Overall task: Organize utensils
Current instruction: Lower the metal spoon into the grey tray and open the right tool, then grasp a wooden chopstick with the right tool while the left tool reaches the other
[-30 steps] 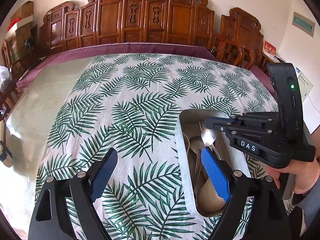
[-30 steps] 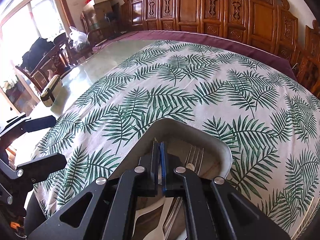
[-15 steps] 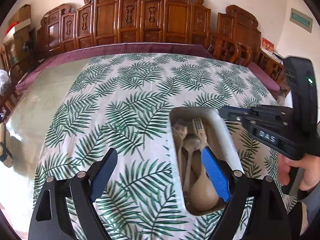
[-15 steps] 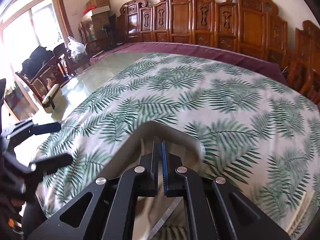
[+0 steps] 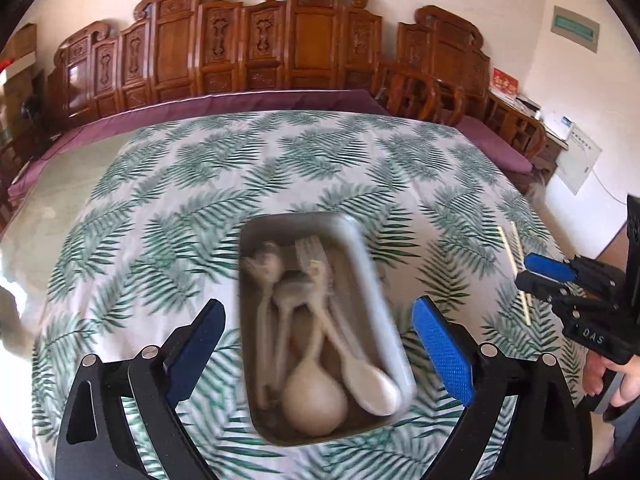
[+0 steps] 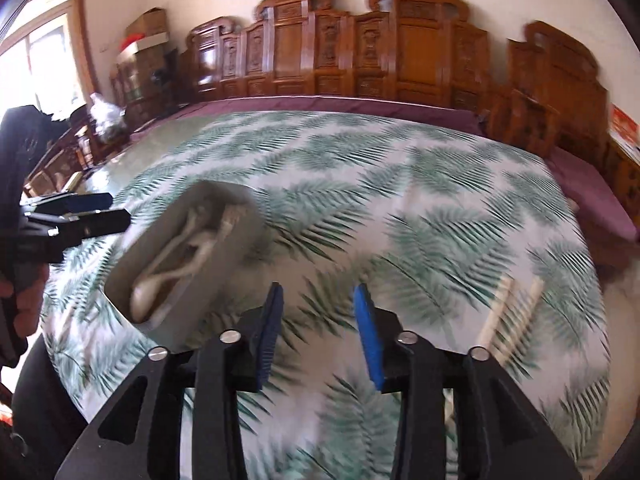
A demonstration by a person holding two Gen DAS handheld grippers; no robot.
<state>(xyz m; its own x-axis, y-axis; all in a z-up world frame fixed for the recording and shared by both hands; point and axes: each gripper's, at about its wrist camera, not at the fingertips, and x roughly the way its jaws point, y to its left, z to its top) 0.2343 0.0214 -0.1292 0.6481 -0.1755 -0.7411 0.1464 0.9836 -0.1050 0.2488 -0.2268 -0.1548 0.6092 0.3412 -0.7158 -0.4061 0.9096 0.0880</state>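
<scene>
Matt metal tray (image 5: 362, 264), leaf-printed cloth (image 5: 168, 208), glossy carved wood chairs (image 5: 304, 40).

Open cloth (image 6: 420, 184) beyond tray (image 6: 224, 280)

Left tongs (image 5: 320, 344): jaws wide, just opened further, nothing pinched.
Right tongs (image 6: 318, 334): jaws just parted, empty, lower centre of frame.

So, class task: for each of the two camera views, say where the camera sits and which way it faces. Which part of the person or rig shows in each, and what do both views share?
Left wrist: sits on the left gripper, looking down over its open jaws at the tray of utensils; the right gripper and a hand show at right.
Right wrist: sits on the right gripper, open over the leaf-print cloth, chopsticks at right; the left gripper shows at left.
Shared: tray, cloth, chopsticks, carved wooden chairs.
</scene>
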